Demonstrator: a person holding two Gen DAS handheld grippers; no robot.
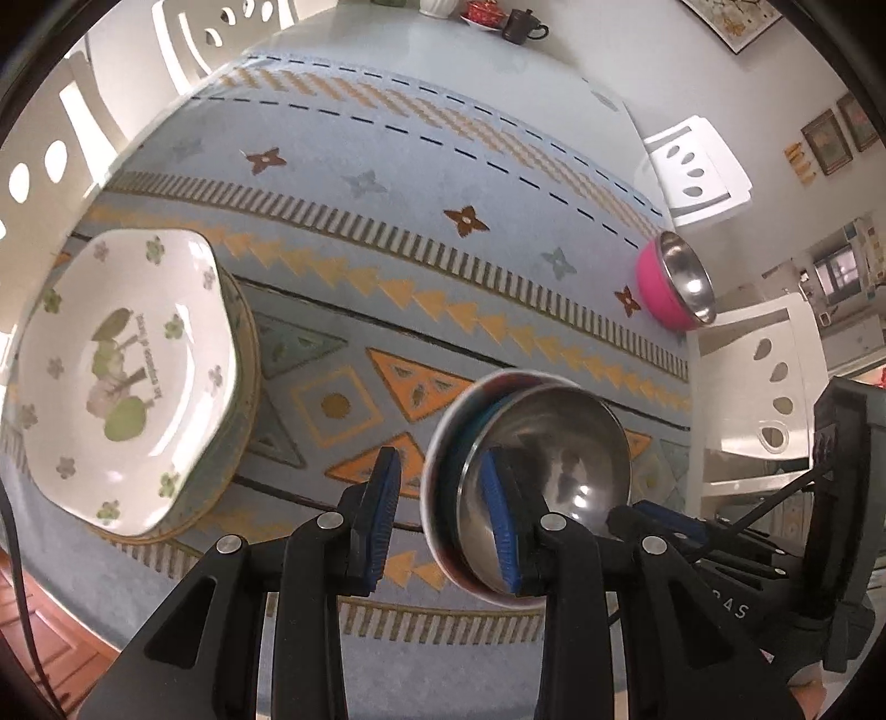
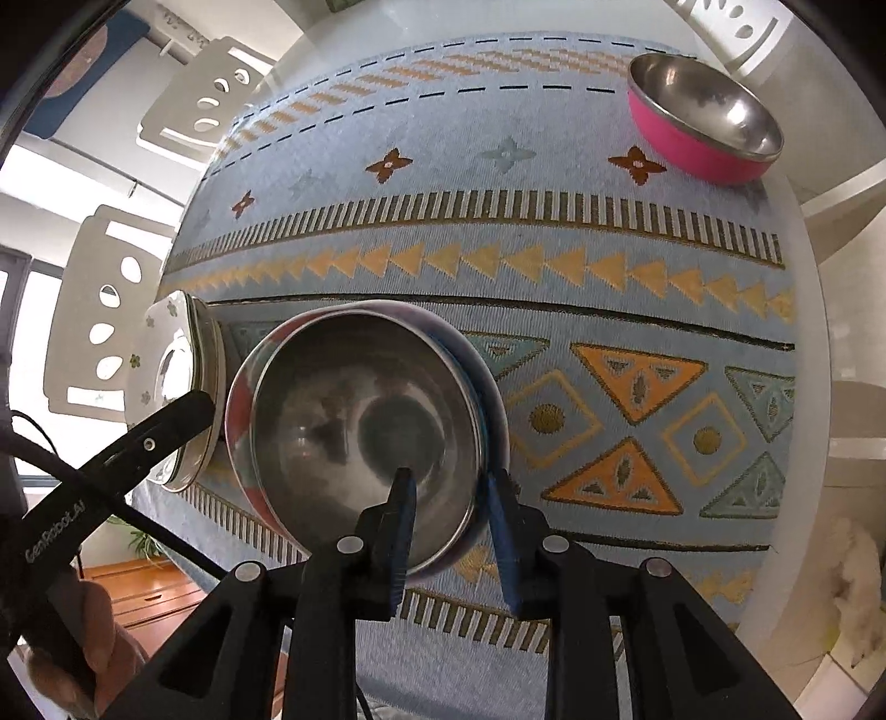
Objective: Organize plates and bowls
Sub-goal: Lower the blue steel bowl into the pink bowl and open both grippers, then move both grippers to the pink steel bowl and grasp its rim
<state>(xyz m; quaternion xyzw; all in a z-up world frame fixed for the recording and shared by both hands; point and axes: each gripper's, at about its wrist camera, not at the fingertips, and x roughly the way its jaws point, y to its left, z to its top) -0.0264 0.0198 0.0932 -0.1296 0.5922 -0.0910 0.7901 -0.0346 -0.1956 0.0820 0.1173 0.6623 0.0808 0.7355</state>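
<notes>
A steel bowl sits nested in a larger white-rimmed bowl on the patterned cloth. My right gripper straddles the near rim of the nested bowls, one finger inside and one outside, jaws apart. In the left wrist view the same nested bowls are tilted, and my left gripper stands open over their left rim, one pad inside. A stack of white flowered plates lies to the left, also in the right wrist view. A pink steel bowl stands far right, also in the right wrist view.
The blue patterned tablecloth covers a round white table. White chairs surround it. A dark mug and red dish stand at the far edge. The other gripper's body crosses the lower left.
</notes>
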